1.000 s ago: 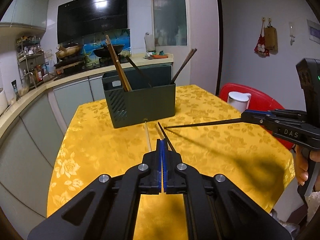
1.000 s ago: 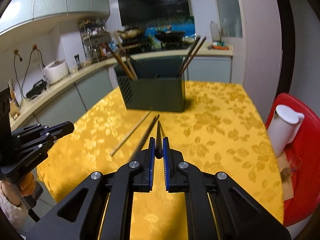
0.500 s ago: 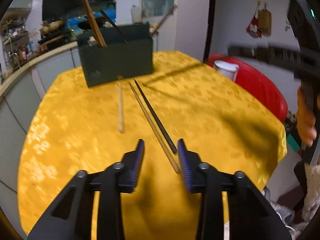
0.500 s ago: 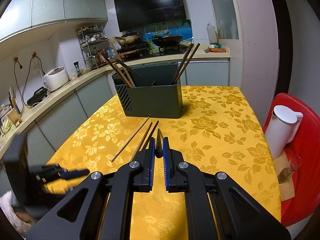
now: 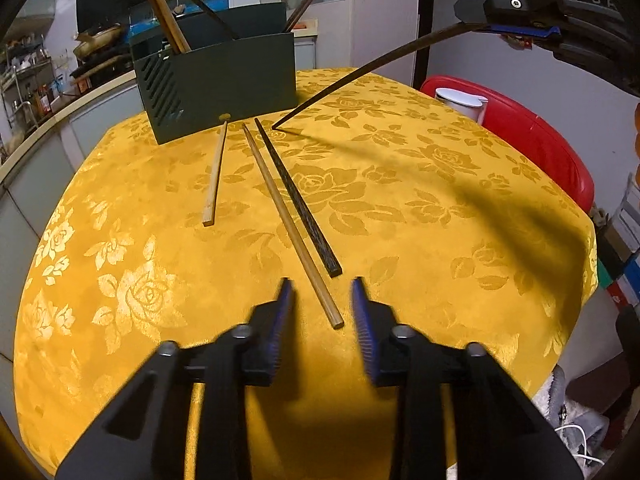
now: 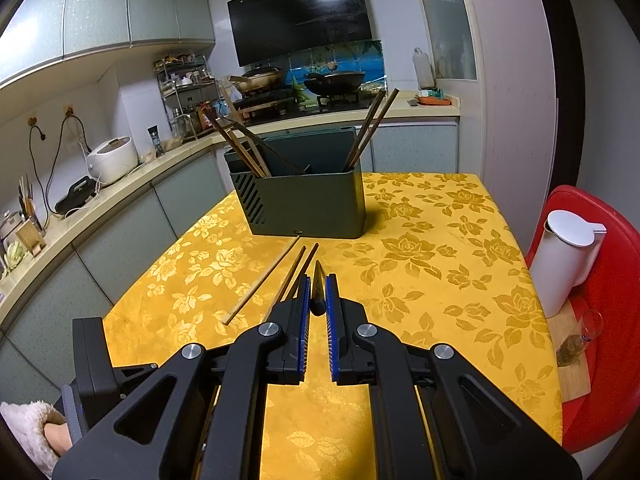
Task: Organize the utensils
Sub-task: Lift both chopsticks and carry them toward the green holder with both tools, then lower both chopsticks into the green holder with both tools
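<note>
A table [image 5: 440,216] under a yellow flowered cloth fills both wrist views. At far left stands a dark green utensil box [image 5: 224,80] with chopsticks leaning out of it; its inside is hidden, so which slot each stands in cannot be told. In front of it, from left to right, lie a short pale chopstick [image 5: 214,178], a long tan chopstick [image 5: 290,228] and a dark chopstick [image 5: 298,200], the last two side by side. The left gripper [image 5: 322,308] hangs low at the near edge, motion-blurred. Its jaws have just been closing, yet stand apart on either side of the tan chopstick's near end without pressing it. To the right, the right gripper [image 6: 316,300] has its jaws clamped on a thin dark chopstick [image 5: 360,72], whose tip reaches the cloth near the box. At far right a white jug [image 6: 560,264] stands on a red chair [image 6: 600,320], partly cut off.
</note>
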